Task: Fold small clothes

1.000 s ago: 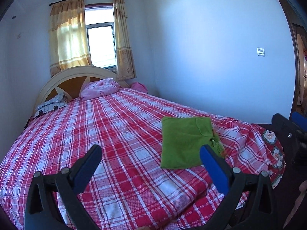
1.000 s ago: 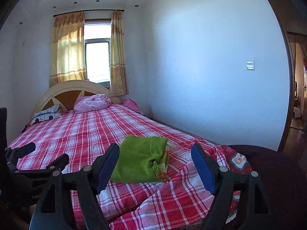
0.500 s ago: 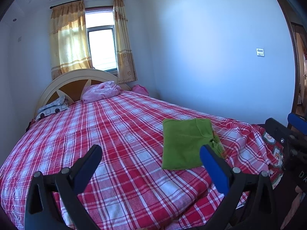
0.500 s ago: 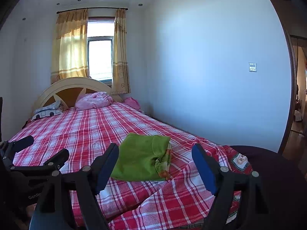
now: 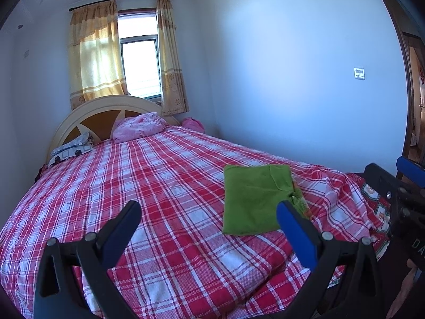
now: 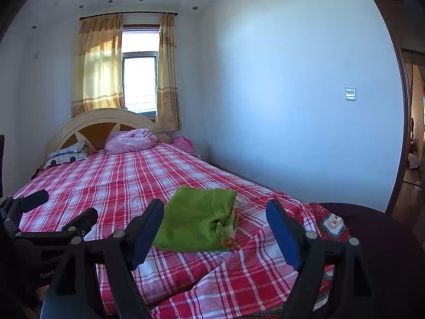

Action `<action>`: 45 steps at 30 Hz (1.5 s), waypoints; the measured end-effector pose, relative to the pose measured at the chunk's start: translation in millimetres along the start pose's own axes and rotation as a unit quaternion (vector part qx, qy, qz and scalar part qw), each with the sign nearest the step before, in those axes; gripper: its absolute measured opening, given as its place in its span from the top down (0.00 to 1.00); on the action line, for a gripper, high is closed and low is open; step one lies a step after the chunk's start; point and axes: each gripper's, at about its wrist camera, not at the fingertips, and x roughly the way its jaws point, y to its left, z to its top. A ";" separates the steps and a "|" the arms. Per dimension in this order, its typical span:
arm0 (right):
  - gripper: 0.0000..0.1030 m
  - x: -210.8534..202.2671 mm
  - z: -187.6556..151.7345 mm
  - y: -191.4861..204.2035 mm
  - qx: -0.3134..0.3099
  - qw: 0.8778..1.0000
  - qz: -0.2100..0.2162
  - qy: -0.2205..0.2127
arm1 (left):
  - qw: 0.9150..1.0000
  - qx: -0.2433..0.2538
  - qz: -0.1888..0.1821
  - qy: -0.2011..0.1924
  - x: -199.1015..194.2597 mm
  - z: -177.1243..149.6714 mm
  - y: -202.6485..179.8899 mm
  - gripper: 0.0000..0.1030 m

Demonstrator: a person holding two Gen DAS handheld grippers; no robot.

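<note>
Left wrist view. Left claw (image 5: 208, 216): lower frame, jaws spread wide, nothing between them, held above the bed (image 5: 159, 186). Bed: red-and-white plaid cover, fills centre and lower left. Green garment (image 5: 255, 199): folded into a flat rectangle, lies on the cover right of centre, near the bed's right edge. Pink bundle (image 5: 139, 129): by the headboard (image 5: 79, 117), upper left. Window with yellow curtains (image 5: 95, 58): upper left. Right claw (image 5: 393, 186): partly visible at right edge.

Right wrist view. Right claw (image 6: 215, 218): lower frame, jaws wide apart and empty. Green garment (image 6: 196, 220): centre, folded, resting on the plaid cover beyond and between the fingertips, untouched. Left claw (image 6: 61, 210): lower left, jaws parted, empty. Light switch (image 6: 350, 94): right wall.
</note>
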 end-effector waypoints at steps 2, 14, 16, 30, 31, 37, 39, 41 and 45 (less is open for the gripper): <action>0.22 -0.7 -0.1 0.9 -0.001 1.000 0.001 -0.001 | 1.000 0.004 0.000 0.001 0.5 0.1 -0.9 0.00; 0.22 0.0 -2.9 2.4 0.000 1.000 0.001 0.004 | 1.000 -0.001 0.000 0.008 3.6 -1.0 -1.3 0.00; 0.22 0.0 -3.2 2.4 0.000 1.000 0.001 0.004 | 1.000 -0.002 0.001 0.010 3.8 -1.1 -1.2 0.00; 0.22 0.3 -3.6 2.4 0.002 1.000 0.001 0.004 | 1.000 0.000 0.005 0.008 3.3 -0.6 -1.8 0.00; 0.22 0.5 -3.6 2.3 0.002 1.000 0.001 0.004 | 1.000 0.000 0.006 0.008 3.5 -0.4 -1.9 0.00; 0.22 0.5 -6.2 4.4 0.002 1.000 0.002 0.008 | 1.000 -0.001 0.006 0.008 3.2 -1.1 -2.3 0.00; 0.22 0.2 -6.3 5.2 0.001 1.000 0.001 0.008 | 1.000 -0.001 0.008 0.009 3.1 -1.2 -2.7 0.00; 0.22 0.3 -6.4 5.3 0.002 1.000 0.002 0.009 | 1.000 -0.002 0.004 0.010 3.9 -1.7 -2.6 0.00; 0.22 1.8 -7.3 4.4 0.007 1.000 0.001 0.014 | 0.999 -0.009 -0.027 0.021 9.2 -2.6 -1.1 0.00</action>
